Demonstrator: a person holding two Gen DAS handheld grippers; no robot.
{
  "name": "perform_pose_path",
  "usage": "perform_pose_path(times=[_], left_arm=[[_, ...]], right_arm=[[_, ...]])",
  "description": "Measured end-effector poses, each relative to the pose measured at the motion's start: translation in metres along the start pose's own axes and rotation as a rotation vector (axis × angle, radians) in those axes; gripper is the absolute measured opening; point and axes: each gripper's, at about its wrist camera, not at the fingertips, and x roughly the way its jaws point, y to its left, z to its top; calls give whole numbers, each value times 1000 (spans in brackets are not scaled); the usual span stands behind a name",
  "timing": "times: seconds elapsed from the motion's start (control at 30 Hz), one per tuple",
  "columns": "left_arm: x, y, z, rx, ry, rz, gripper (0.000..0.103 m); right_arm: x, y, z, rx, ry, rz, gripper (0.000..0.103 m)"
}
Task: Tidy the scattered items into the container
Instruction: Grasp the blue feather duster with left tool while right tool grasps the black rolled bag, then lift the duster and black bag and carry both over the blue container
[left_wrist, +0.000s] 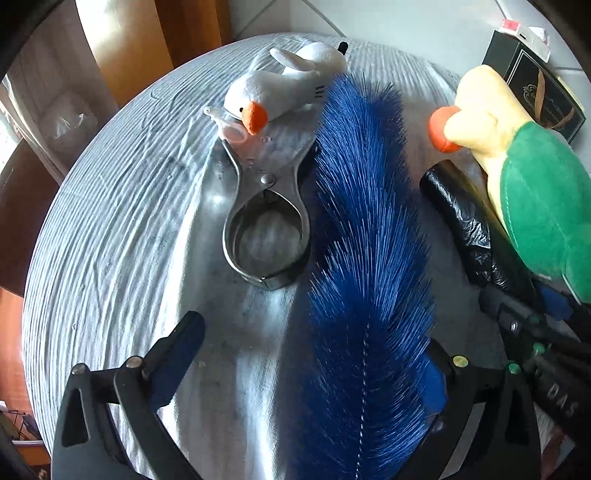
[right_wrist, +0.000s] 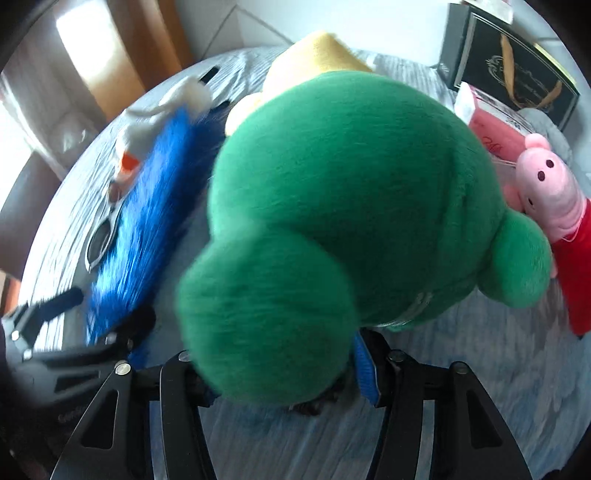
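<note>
Right wrist view: green plush toy (right_wrist: 332, 206) pinched between right tongs (right_wrist: 288, 373).

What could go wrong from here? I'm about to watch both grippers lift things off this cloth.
1. The right gripper pinches only the low end of the bulky green and yellow plush; it may sag or slip.
2. The left gripper is open around the blue feather duster, whose soft bristles may slide free.
3. That plush could brush the pink pig toy beside it.

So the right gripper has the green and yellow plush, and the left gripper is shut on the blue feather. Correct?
Not quite: the left gripper is open, its fingers either side of the blue feather, as the left wrist view shows. The right gripper does hold the green and yellow plush.
</note>
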Motion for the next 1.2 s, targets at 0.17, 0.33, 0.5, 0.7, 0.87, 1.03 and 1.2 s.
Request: perform_pose_path(times=[0.17,0.33,0.5,0.7,0.87,1.03,1.2], left_arm=[[-8,-8,-6,21,-28,-6,81],[-27,-30,-20,85,-29,-14,27],[-33,-35,-31,99,-5,-34,21],[-39,-40,-27,108,-24,-36,21],[-48,-46,-29,94,-30,-30,15],[-82,-57,-30,95,-89,-17,14],[-133,-75,-33,78,-178,-5,14]], right_arm=[[1,9,1,-54,-7,-52,45],[-14,6,-22,-31,55,-36,39],[-29,4,-36,-12,63,18,41],[-17,15,-22,-52,17,-32,45],[-24,24,-29,-96,24,-82,35],[-49,25,-47,-104,23,-54,35],[-101,18,-59,-138,-50,7,35]])
